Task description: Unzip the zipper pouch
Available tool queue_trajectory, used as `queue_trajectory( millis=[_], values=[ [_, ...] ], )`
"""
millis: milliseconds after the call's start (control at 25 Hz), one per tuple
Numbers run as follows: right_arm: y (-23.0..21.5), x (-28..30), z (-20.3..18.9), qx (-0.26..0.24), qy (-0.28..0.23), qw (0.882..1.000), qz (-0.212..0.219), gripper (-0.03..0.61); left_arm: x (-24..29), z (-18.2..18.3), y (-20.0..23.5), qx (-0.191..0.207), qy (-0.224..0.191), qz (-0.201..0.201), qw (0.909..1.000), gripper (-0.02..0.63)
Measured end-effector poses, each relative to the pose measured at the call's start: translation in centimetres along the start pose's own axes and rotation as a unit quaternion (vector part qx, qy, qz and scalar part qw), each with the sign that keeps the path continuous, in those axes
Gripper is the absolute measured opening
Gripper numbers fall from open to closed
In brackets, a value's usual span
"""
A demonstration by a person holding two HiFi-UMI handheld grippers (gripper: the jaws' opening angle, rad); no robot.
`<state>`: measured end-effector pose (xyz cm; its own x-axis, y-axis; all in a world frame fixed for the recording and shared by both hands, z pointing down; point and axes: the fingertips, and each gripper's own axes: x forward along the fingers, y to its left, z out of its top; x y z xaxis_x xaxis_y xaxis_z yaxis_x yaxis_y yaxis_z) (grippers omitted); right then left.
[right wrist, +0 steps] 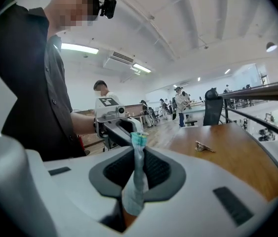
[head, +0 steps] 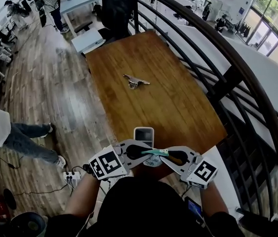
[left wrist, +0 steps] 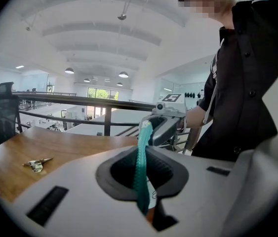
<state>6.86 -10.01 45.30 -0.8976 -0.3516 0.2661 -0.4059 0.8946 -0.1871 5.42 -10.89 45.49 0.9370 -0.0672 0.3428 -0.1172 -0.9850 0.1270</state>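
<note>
Wooden table (head: pixel 178 107): metal clip (head: pixel 136 81) mid-top, phone (head: pixel 143 135) near edge.

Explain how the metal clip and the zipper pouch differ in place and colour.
The metal clip lies free at the middle of the wooden table; the zipper pouch is held near its close edge, clamped between the left gripper and the right gripper. The metal clip is silvery; the zipper pouch is teal and pale. Both look small beside the table.

One left gripper (head: pixel 146 155), one right gripper (head: pixel 164 156), one zipper pouch (head: pixel 154 152), one clip (head: pixel 135 81), one table (head: pixel 178 98)
</note>
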Motion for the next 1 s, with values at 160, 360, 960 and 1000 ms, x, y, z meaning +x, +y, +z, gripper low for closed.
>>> queue_trajectory(
  millis=[160, 360, 960, 1000],
  values=[
    [-0.3, 0.3, 0.1, -0.010, 0.002, 1.000, -0.015, 0.011, -0.2, -0.4, 0.2, -0.025, -0.005, 0.003, 0.9997, 0.045],
    [-1.5, 0.0, 0.0, -0.034, 0.008, 0.998, -0.061, 0.005, -1.0, -0.3, 1.6, -0.075, -0.023, 0.031, 0.9965, 0.124],
    [-2.9, -1.2, 1.6, -0.061, 0.006, 0.991, -0.117, 0.003, -3.9, 2.1, 3.9, -0.085, -0.043, 0.096, 0.9908, 0.143],
    [-3.1, -1.3, 1.5, -0.060, 0.009, 0.991, -0.122, 0.002, -4.3, 2.2, 4.2, -0.087, -0.046, 0.102, 0.9900, 0.143]
  ],
)
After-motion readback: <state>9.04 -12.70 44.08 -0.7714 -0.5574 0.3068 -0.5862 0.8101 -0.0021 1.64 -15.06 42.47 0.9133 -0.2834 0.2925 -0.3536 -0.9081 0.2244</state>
